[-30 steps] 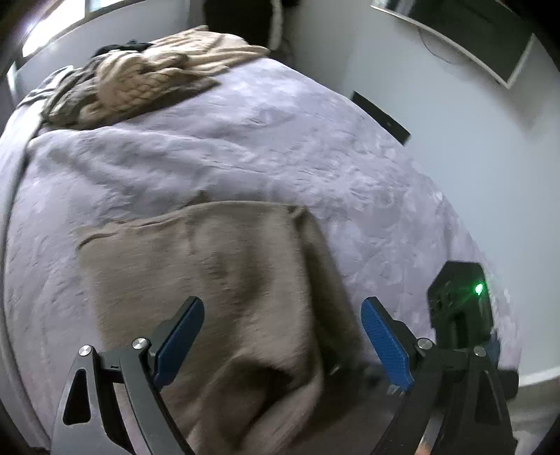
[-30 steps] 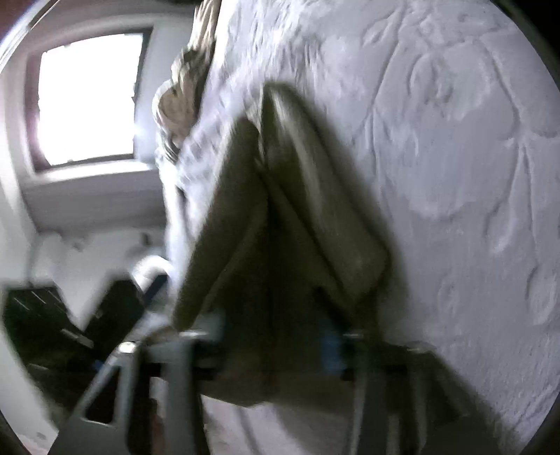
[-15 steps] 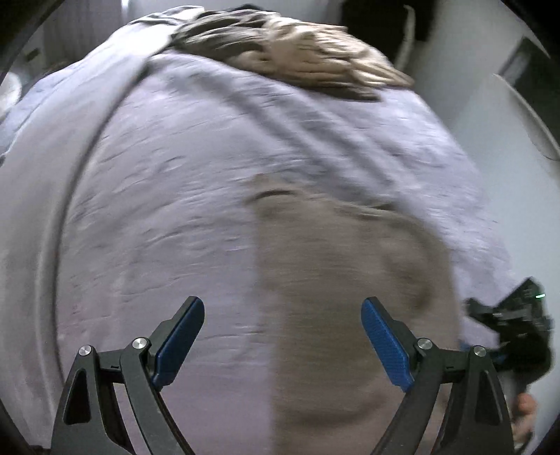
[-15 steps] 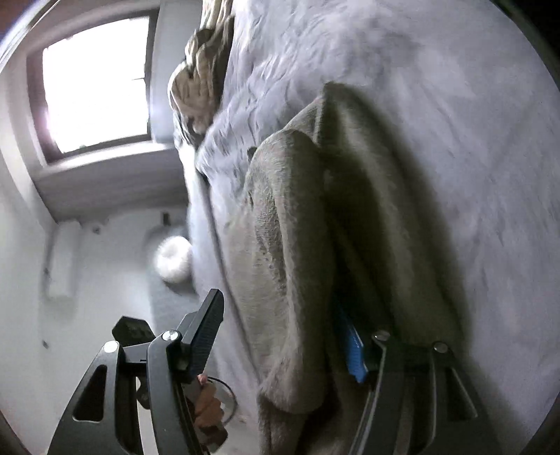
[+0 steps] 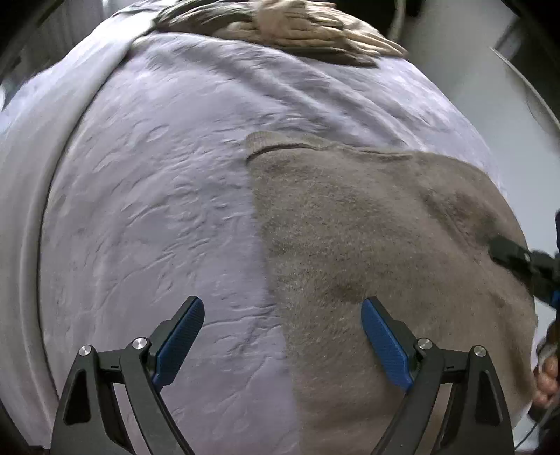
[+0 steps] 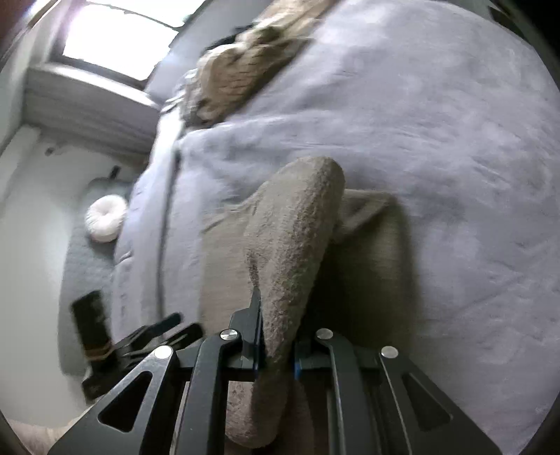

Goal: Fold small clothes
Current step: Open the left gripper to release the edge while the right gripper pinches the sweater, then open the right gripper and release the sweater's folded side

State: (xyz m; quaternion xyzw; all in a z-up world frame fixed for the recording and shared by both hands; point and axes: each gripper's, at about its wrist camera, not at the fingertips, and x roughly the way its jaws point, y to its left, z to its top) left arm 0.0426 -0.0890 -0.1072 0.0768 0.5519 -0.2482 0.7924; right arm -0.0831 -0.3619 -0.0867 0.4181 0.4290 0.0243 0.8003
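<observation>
The taupe garment (image 5: 367,245) is spread flat on the lavender bed cover (image 5: 157,210). A raised fold of it (image 6: 294,245) is clamped in the right tool (image 6: 276,346). The left tool (image 5: 282,336) is held with its blue pads (image 5: 383,344) wide apart over the garment's left edge. Beyond the garment, a beige knit pile (image 5: 297,24) is seen.

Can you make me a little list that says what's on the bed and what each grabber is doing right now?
surface: lilac bedspread
garment being folded: brown fuzzy garment, lying on the bedspread
left gripper: open, holding nothing, above the garment's left edge
right gripper: shut on a fold of the garment
other clothes: beige pile at the far end of the bed
floor item: white round cushion beside the bed
</observation>
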